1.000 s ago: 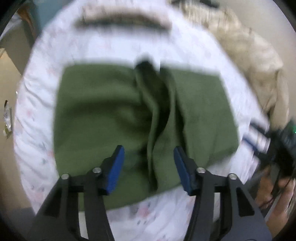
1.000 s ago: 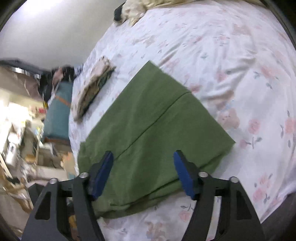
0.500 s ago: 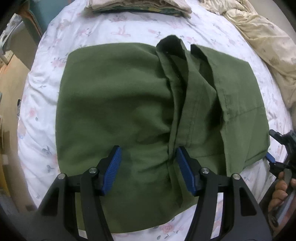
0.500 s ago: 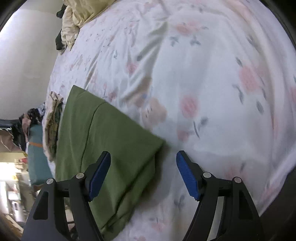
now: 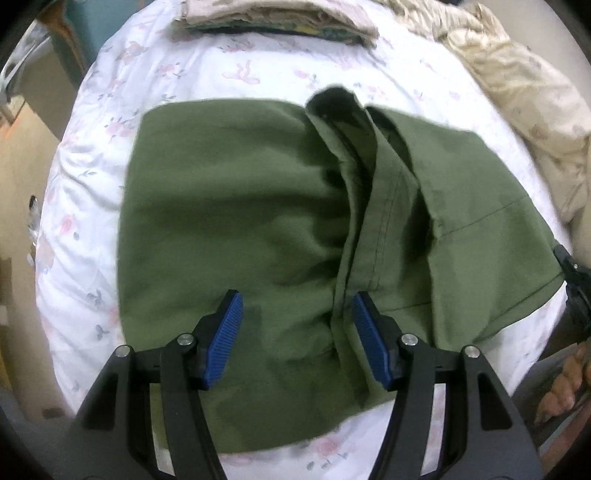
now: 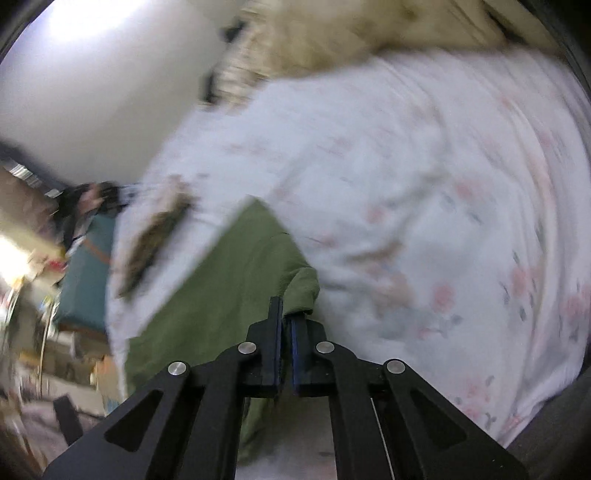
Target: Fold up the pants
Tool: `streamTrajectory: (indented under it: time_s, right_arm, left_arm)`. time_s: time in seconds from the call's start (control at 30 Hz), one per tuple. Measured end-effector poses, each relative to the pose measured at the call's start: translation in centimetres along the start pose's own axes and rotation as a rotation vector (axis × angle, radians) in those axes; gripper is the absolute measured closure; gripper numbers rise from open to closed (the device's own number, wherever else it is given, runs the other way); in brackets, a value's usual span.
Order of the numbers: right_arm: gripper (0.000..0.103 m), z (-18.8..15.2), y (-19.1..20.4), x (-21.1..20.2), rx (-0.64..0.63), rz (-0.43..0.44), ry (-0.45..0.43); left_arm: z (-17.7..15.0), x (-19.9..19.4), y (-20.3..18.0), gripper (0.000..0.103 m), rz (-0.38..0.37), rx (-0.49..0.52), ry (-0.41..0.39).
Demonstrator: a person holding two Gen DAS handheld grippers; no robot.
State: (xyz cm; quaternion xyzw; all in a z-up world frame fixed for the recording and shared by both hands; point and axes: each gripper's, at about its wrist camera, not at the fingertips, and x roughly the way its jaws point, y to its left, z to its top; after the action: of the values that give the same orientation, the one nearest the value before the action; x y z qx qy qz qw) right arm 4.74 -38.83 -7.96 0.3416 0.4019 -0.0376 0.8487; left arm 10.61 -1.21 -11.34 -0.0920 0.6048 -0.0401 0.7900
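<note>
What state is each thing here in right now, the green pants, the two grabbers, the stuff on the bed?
Green pants: lying on the bed, partly folded, bunched ridge down the middle.
Left gripper: jaws open, over the pants, pads not pressing cloth.
Right gripper: jaws shut on the pants' corner.
Floral bedsheet: spread out, wrinkled.
Folded clothes: stacked at the far edge.
Cream blanket: crumpled.

Pants (image 5: 236,206) on the bed (image 5: 85,236), between two hand-held grippers.
A folded stack (image 5: 273,18) lies on the bed beyond the pants, a crumpled blanket (image 5: 517,92) to their far right. The left hand-held gripper (image 5: 295,336) sits over the near edge; the right hand-held gripper (image 6: 286,325) at the pants' right corner.
</note>
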Motion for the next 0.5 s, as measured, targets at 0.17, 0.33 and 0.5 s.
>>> streamTrajectory:
  time_s: [0.17,0.33,0.5]
  right_arm:
    - [0.100,-1.1,7.4,-2.9,-0.292,0.172,-0.070]
    - [0.100,-4.3,12.3,-3.5,-0.488,0.337,-0.029]
    - [0.100,-6.7,14.2,-2.7,-0.561,0.399,0.046]
  left_arm:
    - [1.1,-4.5,1.7,0.045,-0.064,-0.070,-0.035]
    - [5.0,-8.4,0.0,0.024,-0.139,-0.070,-0.052]
    - [9.4,-8.2,-6.2,0.022,-0.261,-0.002,0.008]
